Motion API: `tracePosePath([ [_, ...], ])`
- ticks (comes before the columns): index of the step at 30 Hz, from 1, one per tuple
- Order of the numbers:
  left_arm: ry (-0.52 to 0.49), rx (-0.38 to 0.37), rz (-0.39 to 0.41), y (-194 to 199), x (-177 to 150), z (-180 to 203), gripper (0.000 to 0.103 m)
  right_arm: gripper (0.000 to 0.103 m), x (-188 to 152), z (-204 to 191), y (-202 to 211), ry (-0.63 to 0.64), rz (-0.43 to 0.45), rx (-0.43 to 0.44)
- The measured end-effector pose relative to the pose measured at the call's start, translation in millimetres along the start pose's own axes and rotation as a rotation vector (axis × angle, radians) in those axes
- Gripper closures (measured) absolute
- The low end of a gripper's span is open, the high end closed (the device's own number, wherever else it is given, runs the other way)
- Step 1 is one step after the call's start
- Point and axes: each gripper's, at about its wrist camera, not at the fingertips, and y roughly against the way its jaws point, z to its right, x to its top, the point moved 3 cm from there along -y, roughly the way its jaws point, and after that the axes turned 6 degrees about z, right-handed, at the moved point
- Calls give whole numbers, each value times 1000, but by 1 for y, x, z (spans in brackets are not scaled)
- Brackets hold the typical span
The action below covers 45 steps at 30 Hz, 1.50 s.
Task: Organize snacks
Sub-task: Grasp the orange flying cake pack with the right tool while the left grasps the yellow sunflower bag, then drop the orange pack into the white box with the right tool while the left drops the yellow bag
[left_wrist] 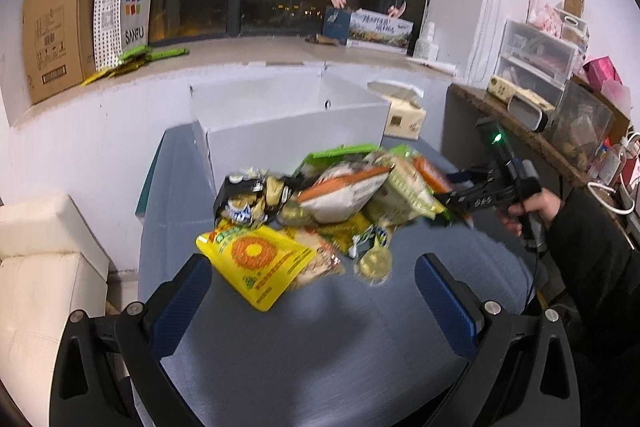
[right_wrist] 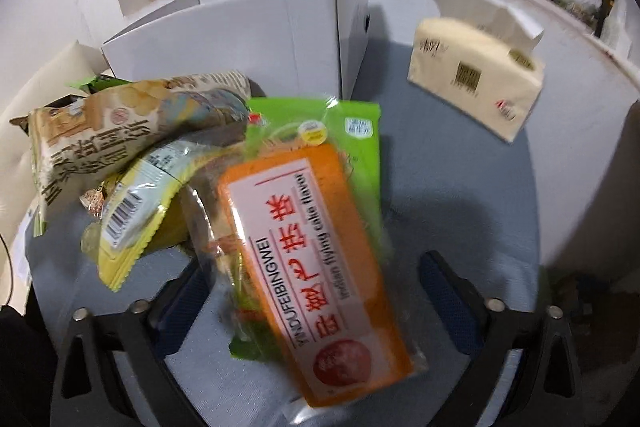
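Lying lengthwise between the right tool's (right_wrist: pixel 312 303) spread, unclenched fingers, the orange snack pack (right_wrist: pixel 316 267) points toward the white box (right_wrist: pixel 240 39).

The right gripper (right_wrist: pixel 316 291) stands wide apart around an orange-labelled snack packet (right_wrist: pixel 316 267) atop the snack pile (right_wrist: pixel 132 163), white box (right_wrist: pixel 240 35) behind.

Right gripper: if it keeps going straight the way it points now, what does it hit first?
Most likely the orange snack packet, lying between the open right gripper fingers, on top of the green packet. Depth is unclear.
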Motion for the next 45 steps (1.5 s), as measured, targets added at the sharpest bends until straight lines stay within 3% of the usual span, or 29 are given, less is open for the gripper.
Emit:
tracePosePath([
  [2, 7, -4, -32, -6, -6, -3, 0, 17, -3, 0, 2, -14, 16, 29],
  [4, 15, -2, -66, -12, -11, -7, 0, 28, -6, 0, 7, -24, 26, 50],
  [10, 114, -1, -140, -37, -19, -27, 0, 31, -19, -9, 32, -36, 32, 40],
  [13, 204, 11, -164, -57, -18, -39, 0, 31, -17, -17, 61, -80, 99, 5],
  [16, 318, 74, -224, -85, -19, -55, 0, 31, -18, -28, 94, -114, 179, -30],
  [21, 415, 147, -314, -130, -24, -69, 0, 32, -20, -53, 148, -165, 309, -72],
  [22, 430, 160, -332, -140, -26, -72, 2, 32, -22, -56, 151, -175, 324, -73],
  [24, 462, 178, -353, -153, -31, -78, 15, 32, -24, -62, 163, -202, 358, -73],
  [26, 409, 204, -336, -158, -30, -78, 39, 31, -28, -67, 169, -225, 369, -58],
  [29, 427, 141, -300, -153, -31, -83, 57, 31, -29, -72, 168, -230, 363, -44],
  [32, 372, 128, -241, -131, -37, -86, 73, 31, -30, -75, 166, -227, 361, -43],
  [40, 258, 110, -120, -48, -51, -70, 85, 31, -29, -88, 160, -220, 346, -16],
  [45, 253, 92, 29, 0, -18, -71, 87, 31, -18, -104, 166, -188, 367, -11],
])
